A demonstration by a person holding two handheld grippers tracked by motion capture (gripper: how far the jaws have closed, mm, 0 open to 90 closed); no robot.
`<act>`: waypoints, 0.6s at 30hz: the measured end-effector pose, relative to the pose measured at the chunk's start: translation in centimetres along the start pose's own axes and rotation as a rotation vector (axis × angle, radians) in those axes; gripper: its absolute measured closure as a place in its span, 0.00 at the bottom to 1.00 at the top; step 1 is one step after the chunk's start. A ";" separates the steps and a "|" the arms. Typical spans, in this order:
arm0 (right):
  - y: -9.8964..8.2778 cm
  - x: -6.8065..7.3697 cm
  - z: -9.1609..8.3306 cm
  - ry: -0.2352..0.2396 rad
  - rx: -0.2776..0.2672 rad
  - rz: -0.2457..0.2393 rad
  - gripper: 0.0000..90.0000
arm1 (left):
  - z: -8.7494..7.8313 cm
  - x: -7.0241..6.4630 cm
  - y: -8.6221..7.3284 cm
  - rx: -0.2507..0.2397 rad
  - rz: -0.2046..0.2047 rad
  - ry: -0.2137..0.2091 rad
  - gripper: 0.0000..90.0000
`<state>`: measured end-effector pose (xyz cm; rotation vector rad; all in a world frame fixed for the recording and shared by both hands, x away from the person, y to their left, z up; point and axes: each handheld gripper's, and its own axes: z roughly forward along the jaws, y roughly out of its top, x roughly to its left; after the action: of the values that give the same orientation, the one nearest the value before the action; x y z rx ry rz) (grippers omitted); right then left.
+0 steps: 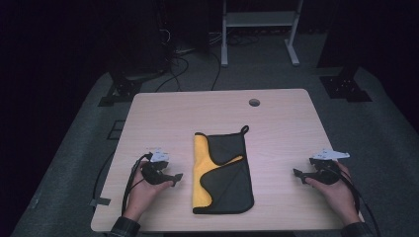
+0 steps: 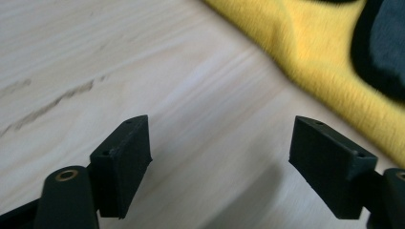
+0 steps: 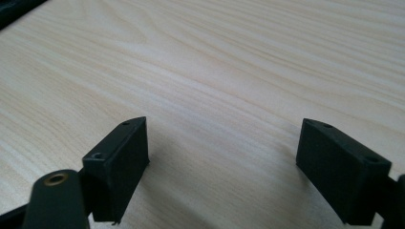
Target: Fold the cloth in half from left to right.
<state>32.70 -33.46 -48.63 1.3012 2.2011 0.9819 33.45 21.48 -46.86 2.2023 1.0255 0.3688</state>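
Okay, quick read from the high view: the folded black-and-yellow microfibre cloth with a small hanging loop lies flat near the middle of the pale wood-grain table, long side running away from the person, loop at the far end. It looks folded over w/ a black flap lying across the yellow strip, edges a bit wavy, not squared up, so I'd judge the folding is mostly done & what's left, if anything, is a tidy-up or one more fold. Can't tell more than that. Now the grippers. Left gripper sits on the table side just left of the cloth, near it but apart; in the left gripper view its jaws stand wide w/ bare wood between them, nothing gripped, and the cloth's yellow edge lies ahead at upper right, clear of the pads. Right gripper is well apart from the cloth on the other side, pointing in toward it; the right gripper view shows its jaws wide too, only table grain between them, no contact w/ anything. So both hands empty, cloth resting free between them.
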 end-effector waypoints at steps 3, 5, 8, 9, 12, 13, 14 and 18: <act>0.0 0.0 -0.1 -0.011 -0.010 0.011 0.27 | -0.3 0.3 -0.7 -0.004 -0.002 0.013 0.21; 0.0 0.0 -0.1 -0.010 -0.018 0.013 0.33 | -0.4 0.5 -1.1 -0.007 0.005 0.010 0.19; 0.1 0.1 -0.2 -0.001 -0.019 0.003 0.42 | -0.5 0.7 -1.5 -0.016 0.011 0.008 0.16; 0.1 0.2 -0.2 0.002 -0.016 -0.002 0.45 | -0.5 0.8 -1.6 -0.018 0.019 0.013 0.13; 0.4 0.4 -0.4 0.026 -0.022 -0.002 0.51 | -0.4 0.9 -2.0 -0.036 0.030 0.027 0.08; 0.4 0.4 -0.5 0.032 -0.027 -0.001 0.53 | -0.4 0.9 -2.2 -0.043 0.027 0.029 0.07; 0.5 0.5 -0.6 0.038 -0.029 0.000 0.54 | -0.2 0.9 -2.3 -0.053 0.025 0.030 0.03; 1.2 0.8 -1.0 0.076 -0.044 0.001 0.60 | -0.1 0.9 -2.3 -0.050 0.030 0.024 0.00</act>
<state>32.37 -32.73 -47.13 1.2658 2.2219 1.0901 32.65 23.30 -48.35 2.1753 0.9867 0.4307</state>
